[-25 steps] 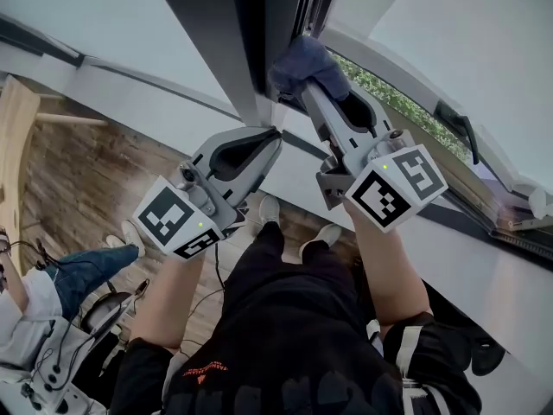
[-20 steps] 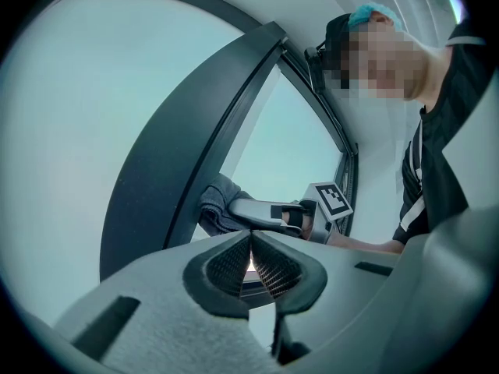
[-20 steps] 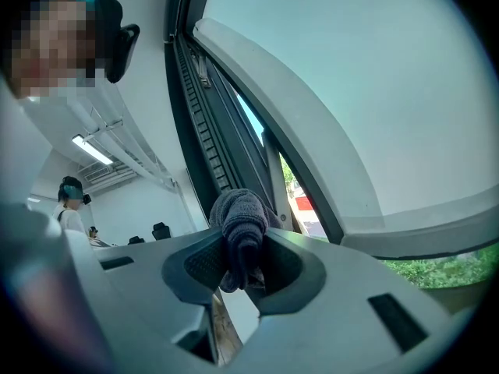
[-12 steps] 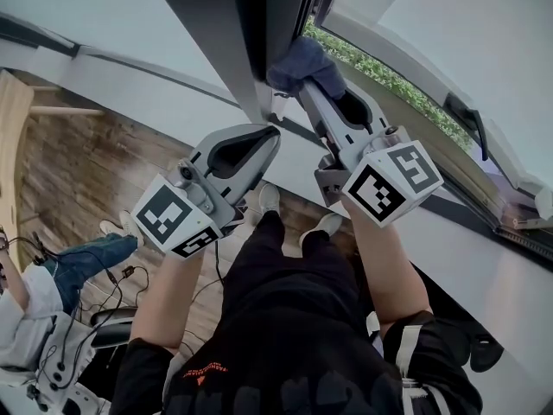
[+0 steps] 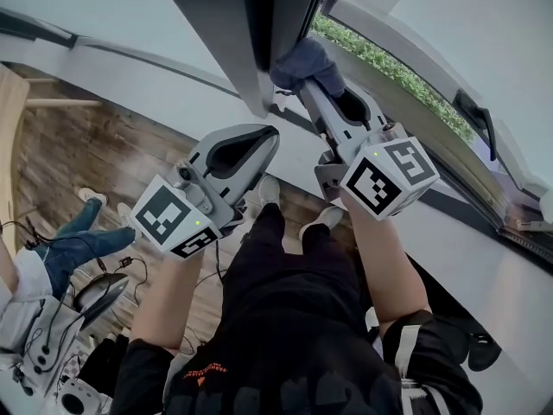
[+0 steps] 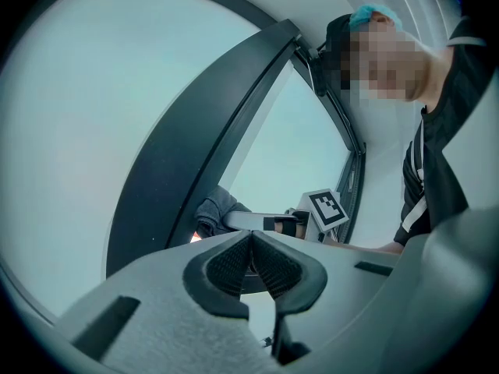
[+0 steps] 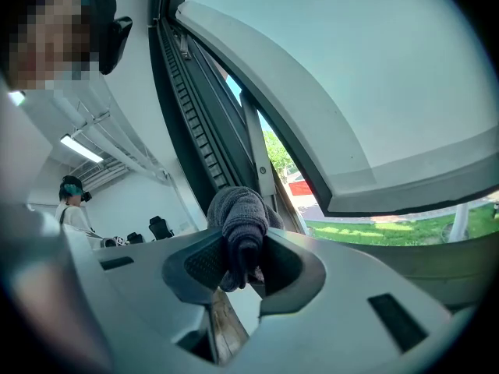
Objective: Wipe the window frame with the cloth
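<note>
A dark grey cloth [image 5: 304,62] is bunched in my right gripper [image 5: 304,86], which is shut on it and presses it against the dark window frame [image 5: 259,24]. In the right gripper view the cloth [image 7: 238,216] bulges out between the jaws, against the frame's ribbed channel [image 7: 195,107]. My left gripper [image 5: 270,137] hangs lower and to the left, shut with nothing in it, its tip just below the frame's end. The left gripper view shows its pads [image 6: 234,263] closed together, the dark frame [image 6: 210,139] beyond, and the cloth [image 6: 214,213] with the right gripper [image 6: 224,221].
The opened window sash [image 5: 449,41] with its handle [image 5: 479,119] stands to the right, greenery [image 5: 389,67] outside. Wooden floor [image 5: 78,162] lies below. Another person's jeans leg [image 5: 82,245] and cabled equipment [image 5: 69,335] are at lower left.
The right gripper and cloth have shifted slightly up along the frame. The left gripper has barely moved. The other person's leg at lower left has shifted.
</note>
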`<state>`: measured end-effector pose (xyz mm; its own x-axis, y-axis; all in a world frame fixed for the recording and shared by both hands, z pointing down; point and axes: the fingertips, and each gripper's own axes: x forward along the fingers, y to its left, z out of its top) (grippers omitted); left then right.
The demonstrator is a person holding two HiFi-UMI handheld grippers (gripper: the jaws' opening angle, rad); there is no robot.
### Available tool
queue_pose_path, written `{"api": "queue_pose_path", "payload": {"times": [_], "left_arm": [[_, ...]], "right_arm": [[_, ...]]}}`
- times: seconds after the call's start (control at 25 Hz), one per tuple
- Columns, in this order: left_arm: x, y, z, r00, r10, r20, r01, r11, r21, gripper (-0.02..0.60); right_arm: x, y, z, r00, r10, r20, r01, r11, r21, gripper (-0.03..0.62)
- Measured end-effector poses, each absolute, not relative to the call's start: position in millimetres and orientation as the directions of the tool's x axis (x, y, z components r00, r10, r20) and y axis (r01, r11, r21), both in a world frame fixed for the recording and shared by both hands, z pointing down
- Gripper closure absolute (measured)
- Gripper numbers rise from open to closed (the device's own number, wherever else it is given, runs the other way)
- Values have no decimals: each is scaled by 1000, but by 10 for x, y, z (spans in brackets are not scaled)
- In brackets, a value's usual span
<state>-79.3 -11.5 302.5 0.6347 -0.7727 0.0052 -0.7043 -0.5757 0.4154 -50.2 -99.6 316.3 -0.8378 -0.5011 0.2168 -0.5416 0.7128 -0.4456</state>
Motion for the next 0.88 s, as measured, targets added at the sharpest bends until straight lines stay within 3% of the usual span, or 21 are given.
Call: {"api": "queue_pose_path", "payload": {"times": [0.88], "left_arm": [[-732, -137, 3323, 646, -762, 38, -689, -562, 458, 557]], "right_arm": [[-467, -1006, 3743, -818, -496, 293, -573, 647, -503, 500]]}}
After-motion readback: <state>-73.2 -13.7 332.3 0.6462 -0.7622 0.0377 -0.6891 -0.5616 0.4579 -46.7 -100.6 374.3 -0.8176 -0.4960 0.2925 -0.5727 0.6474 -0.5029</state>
